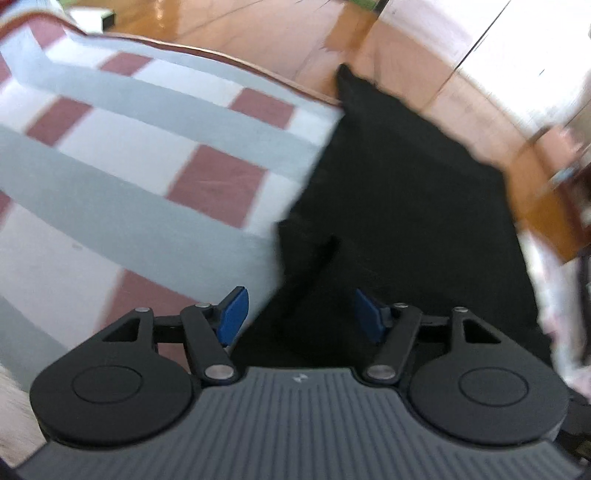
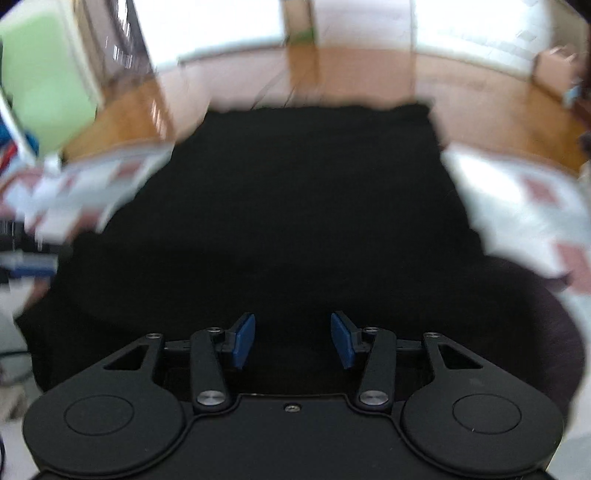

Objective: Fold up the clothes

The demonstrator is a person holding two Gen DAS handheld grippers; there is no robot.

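A black garment [image 1: 399, 192] lies spread on a surface covered by a checked cloth [image 1: 129, 155] of white, grey and maroon. In the left wrist view my left gripper [image 1: 300, 317] hovers over the garment's left edge, its blue pads [image 1: 232, 317] apart with only loose black fabric below them. The right wrist view, which is blurred, shows the same garment [image 2: 303, 206] filling the middle. My right gripper [image 2: 292, 339] stands open above its near part, and neither pad presses on the cloth.
The checked cloth [image 2: 535, 206] shows on both sides of the garment. Beyond the surface's far edge is a wooden floor [image 1: 258, 33]. A green panel [image 2: 40, 81] stands at the left, and a cardboard box [image 2: 554, 70] at the far right.
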